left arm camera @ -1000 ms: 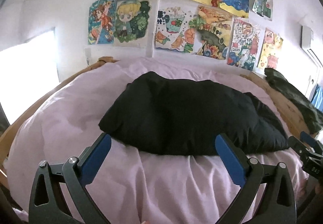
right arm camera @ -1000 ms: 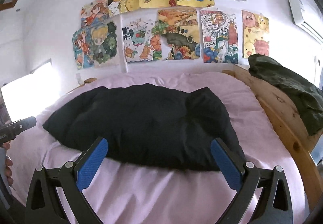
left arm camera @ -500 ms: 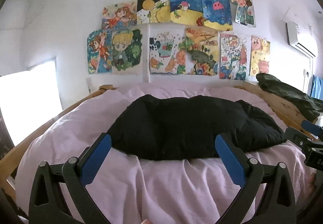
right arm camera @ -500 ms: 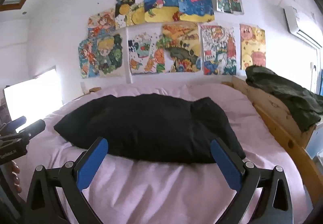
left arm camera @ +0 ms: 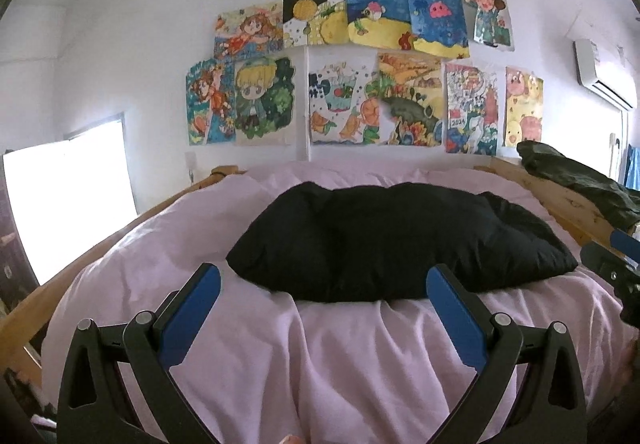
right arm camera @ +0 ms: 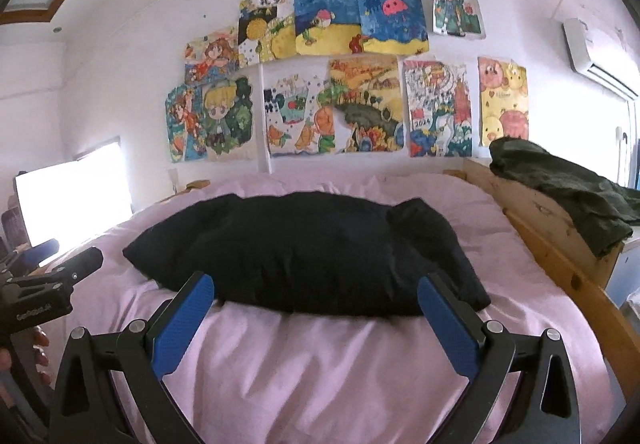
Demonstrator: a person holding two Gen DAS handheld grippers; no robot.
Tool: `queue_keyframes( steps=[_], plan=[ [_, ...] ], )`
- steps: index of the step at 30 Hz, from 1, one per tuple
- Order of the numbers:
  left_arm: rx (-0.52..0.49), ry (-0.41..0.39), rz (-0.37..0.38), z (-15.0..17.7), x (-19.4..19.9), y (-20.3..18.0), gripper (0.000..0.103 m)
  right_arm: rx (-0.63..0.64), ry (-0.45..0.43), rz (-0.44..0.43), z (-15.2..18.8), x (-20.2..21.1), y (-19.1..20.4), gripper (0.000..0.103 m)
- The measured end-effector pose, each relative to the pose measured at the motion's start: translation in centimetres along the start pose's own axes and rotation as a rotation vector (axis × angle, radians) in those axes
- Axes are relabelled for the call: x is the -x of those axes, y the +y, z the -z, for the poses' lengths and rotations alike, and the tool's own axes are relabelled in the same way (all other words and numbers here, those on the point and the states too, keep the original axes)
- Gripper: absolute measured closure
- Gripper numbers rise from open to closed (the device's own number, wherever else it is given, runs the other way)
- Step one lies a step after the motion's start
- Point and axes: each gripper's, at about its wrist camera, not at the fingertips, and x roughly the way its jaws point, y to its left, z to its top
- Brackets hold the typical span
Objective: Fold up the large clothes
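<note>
Nearest you, left gripper spread wide, nothing between blue pads. Right gripper likewise released, empty. Both hover above pink bedsheet, wrinkled beneath them. Just ahead of both fingertip pairs: black garment, puffy folded bundle across bed middle, near edge level with tips, not touched. Farther right, dark green clothing draped over wooden bed frame. Beyond, drawings on wall.

Both wrist views low, facing bed, wall.
</note>
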Motion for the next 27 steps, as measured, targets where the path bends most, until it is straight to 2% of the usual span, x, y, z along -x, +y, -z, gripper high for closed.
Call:
queue_keyframes(
  steps=[3,10,19,27],
  plan=[
    [-0.021,-0.014,0.002,0.4,0.8,-0.3,0.002,-0.017,-0.011,0.000,0.2,0.7,0.0,0.000],
    [-0.082,-0.014,0.012,1.0,0.8,-1.4,0.002,-0.026,0.036,-0.006,1.3,0.4,0.2,0.000],
    [-0.062,-0.015,0.033,1.2,0.8,-1.7,0.002,-0.074,0.042,0.011,1.6,0.1,-0.9,0.000],
    [-0.040,-0.004,0.033,1.0,0.9,-1.5,0.002,-0.021,0.045,-0.010,1.7,0.1,0.3,0.000]
  ],
)
